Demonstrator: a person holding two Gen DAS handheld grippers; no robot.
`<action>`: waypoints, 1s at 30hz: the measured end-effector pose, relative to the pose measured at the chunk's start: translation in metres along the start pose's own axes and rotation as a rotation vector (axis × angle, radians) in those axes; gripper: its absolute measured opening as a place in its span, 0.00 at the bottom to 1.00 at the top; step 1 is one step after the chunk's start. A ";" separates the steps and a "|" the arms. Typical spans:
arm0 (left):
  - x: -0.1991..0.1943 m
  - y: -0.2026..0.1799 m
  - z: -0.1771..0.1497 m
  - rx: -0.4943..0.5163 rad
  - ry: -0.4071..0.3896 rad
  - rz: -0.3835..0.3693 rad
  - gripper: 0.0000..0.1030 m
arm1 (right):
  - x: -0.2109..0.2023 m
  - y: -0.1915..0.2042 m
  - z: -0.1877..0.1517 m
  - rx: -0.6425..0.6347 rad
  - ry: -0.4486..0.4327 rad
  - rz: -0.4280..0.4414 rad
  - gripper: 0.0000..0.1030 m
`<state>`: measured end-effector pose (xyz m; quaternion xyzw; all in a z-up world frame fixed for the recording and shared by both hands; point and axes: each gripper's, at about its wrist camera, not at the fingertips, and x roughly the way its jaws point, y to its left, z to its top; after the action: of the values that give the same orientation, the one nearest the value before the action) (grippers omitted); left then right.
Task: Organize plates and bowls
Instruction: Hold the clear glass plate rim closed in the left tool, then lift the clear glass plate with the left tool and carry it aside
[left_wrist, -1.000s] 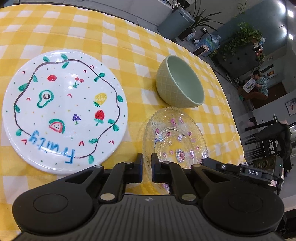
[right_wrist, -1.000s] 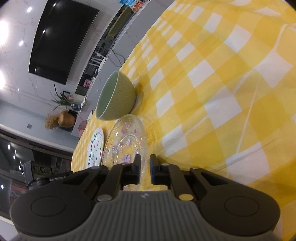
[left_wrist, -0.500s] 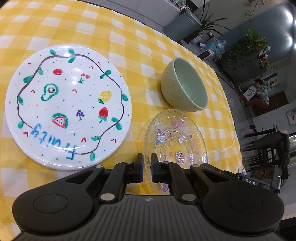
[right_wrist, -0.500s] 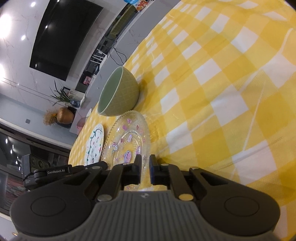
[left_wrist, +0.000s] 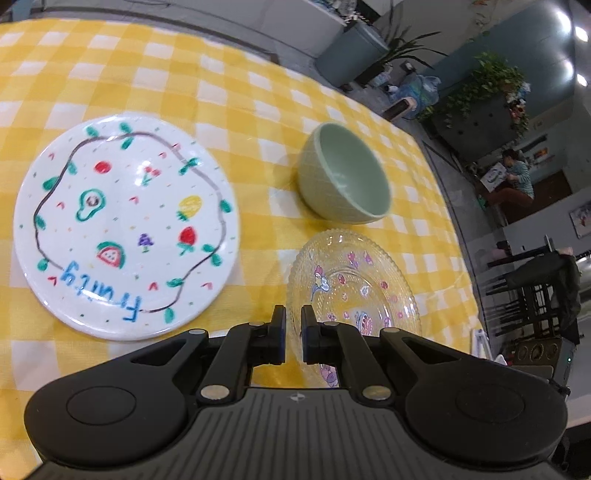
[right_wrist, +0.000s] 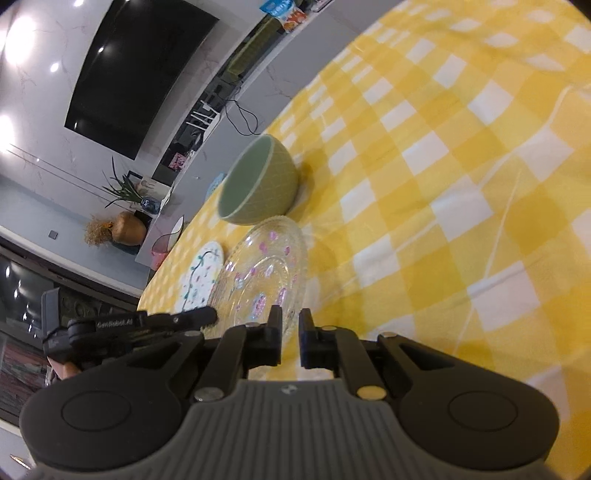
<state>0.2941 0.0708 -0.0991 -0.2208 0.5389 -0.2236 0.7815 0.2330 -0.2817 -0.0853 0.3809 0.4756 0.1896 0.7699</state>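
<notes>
A white plate (left_wrist: 125, 225) painted with fruits and the word "Fruity" lies at the left on the yellow checked tablecloth (left_wrist: 221, 92). A pale green bowl (left_wrist: 343, 184) stands upright to its right. A clear glass plate (left_wrist: 354, 288) with pink figures lies in front of the bowl. My left gripper (left_wrist: 293, 325) is shut and empty, just above the glass plate's near left rim. My right gripper (right_wrist: 290, 325) is shut and empty at the glass plate's (right_wrist: 266, 273) near edge. The bowl (right_wrist: 258, 184) and white plate (right_wrist: 201, 277) lie beyond it.
The table's far edge (left_wrist: 436, 155) drops off right of the bowl, with planters and chairs beyond. In the right wrist view the left gripper's body (right_wrist: 129, 325) sits at the left, and open checked cloth (right_wrist: 461, 184) stretches to the right.
Both grippers have pulled back and risen a little, so the plates and bowl appear slightly farther away. The dishes have not moved. Both grippers stay shut.
</notes>
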 end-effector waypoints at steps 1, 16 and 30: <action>-0.001 -0.003 0.000 0.005 0.000 -0.003 0.08 | -0.004 0.002 -0.001 0.000 -0.003 -0.001 0.07; 0.025 -0.045 -0.018 0.118 0.193 -0.054 0.08 | -0.064 0.004 -0.046 0.056 -0.029 -0.111 0.08; 0.047 -0.093 -0.045 0.333 0.338 0.115 0.09 | -0.087 -0.007 -0.085 0.148 0.012 -0.176 0.08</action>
<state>0.2561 -0.0367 -0.0942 -0.0174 0.6294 -0.2984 0.7173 0.1165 -0.3085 -0.0614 0.3925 0.5245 0.0882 0.7504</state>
